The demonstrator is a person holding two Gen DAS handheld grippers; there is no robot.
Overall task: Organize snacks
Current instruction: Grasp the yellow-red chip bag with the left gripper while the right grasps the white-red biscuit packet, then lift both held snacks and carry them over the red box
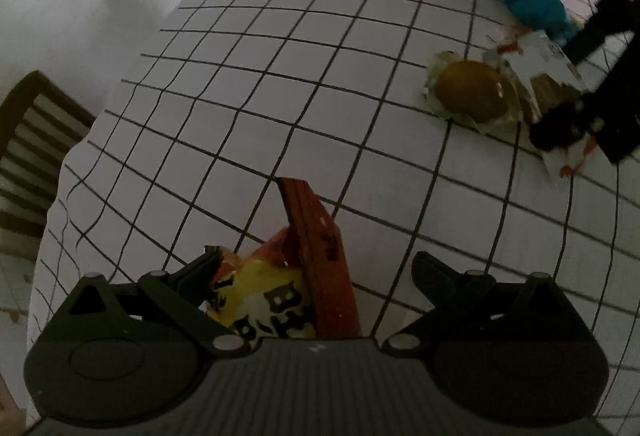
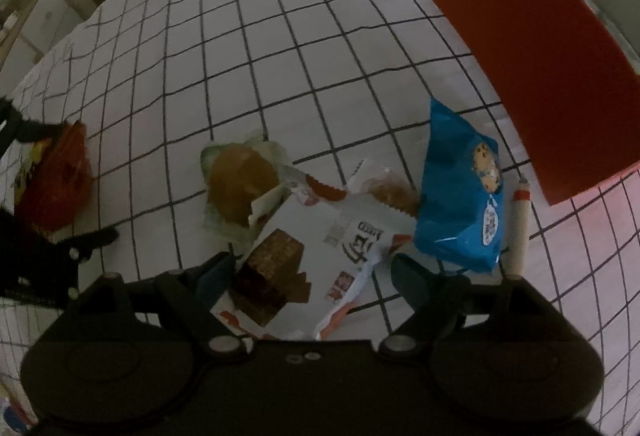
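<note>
My left gripper [image 1: 316, 264] points down at the checked tablecloth [image 1: 280, 76], open, with a red, orange and yellow snack packet [image 1: 288, 276] between its fingers. The left finger is at the packet's edge and the right finger stands clear of it. My right gripper [image 2: 312, 268] is open over a white packet holding a brown cake [image 2: 320, 248], one finger on each side. Beside it lie a round brown pastry in a clear wrapper [image 2: 240, 184] and a blue cookie packet [image 2: 460, 196]. The right wrist view shows the left gripper [image 2: 86, 182] around the red packet [image 2: 56, 176].
A tall red box [image 2: 540, 76] stands at the far right of the table, behind the blue packet. A cream stick snack with a red band [image 2: 520, 228] lies next to the blue packet. A small clear-wrapped pastry [image 2: 388, 192] sits behind the white packet. A wooden chair [image 1: 32, 140] stands at the table's edge.
</note>
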